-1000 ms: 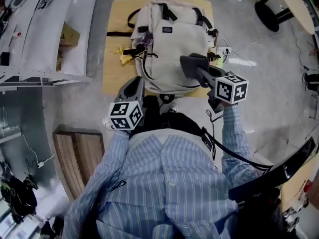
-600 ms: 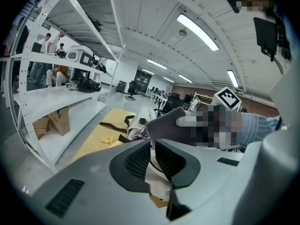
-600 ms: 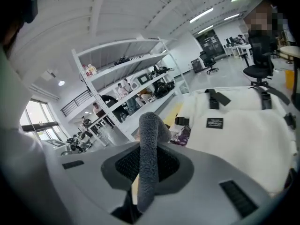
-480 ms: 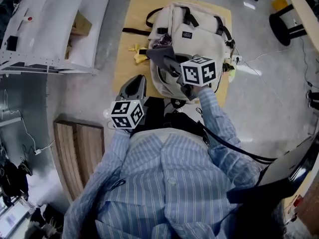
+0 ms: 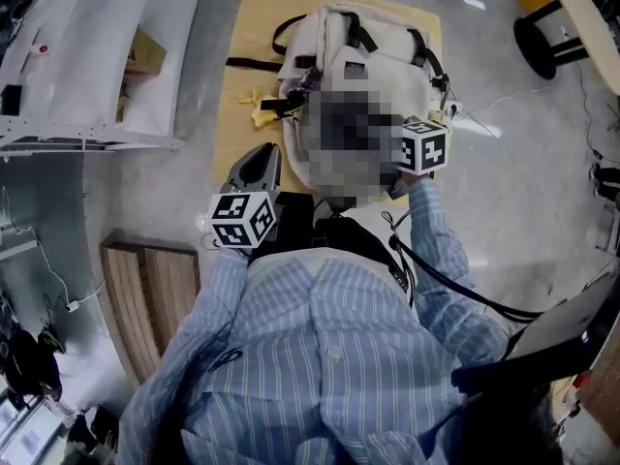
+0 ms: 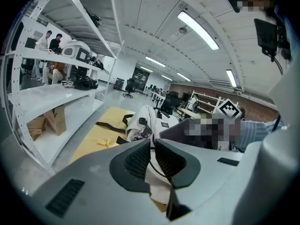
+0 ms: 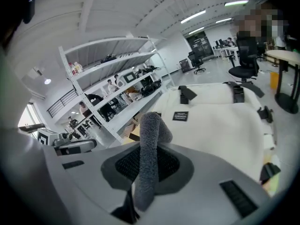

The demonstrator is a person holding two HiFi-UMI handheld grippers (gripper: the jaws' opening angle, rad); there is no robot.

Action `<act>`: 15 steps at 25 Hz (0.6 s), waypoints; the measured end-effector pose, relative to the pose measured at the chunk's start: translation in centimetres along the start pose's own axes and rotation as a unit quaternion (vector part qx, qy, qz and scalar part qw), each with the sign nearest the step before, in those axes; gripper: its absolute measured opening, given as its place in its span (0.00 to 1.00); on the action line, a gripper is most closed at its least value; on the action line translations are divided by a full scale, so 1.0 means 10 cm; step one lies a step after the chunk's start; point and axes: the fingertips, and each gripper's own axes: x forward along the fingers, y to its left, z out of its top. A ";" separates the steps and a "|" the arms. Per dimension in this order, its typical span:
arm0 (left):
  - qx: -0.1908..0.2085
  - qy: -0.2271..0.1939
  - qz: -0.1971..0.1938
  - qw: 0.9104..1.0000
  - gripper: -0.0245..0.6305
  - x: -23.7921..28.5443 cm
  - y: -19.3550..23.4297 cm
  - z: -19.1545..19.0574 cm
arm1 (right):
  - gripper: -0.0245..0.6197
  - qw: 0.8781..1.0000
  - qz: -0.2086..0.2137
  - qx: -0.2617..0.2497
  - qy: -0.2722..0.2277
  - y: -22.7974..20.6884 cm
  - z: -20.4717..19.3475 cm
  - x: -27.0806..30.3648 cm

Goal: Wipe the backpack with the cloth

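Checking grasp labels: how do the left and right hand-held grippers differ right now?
The left hand-held gripper has its jaws nearly together on nothing, while the right hand-held gripper is clamped on a grey fuzzy cloth. The left is off to the side, by the near corner of the cream fabric backpack; the right is out over its front panel. Both point toward the backpack.
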 end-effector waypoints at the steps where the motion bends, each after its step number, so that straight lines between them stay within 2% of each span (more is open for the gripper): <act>1: 0.002 0.002 -0.006 1.000 0.09 0.03 -0.04 0.00 | 0.11 1.000 -0.009 0.004 -0.003 -0.09 -0.02 -0.10; 7: 0.017 0.015 -0.037 0.999 0.09 0.22 -0.26 0.00 | 0.11 0.996 -0.075 0.044 -0.030 -0.64 -0.17 -0.72; 15: 0.027 0.024 -0.063 0.997 0.09 0.42 -0.51 0.00 | 0.11 0.979 -0.160 0.113 -0.061 -1.30 -0.51 -1.49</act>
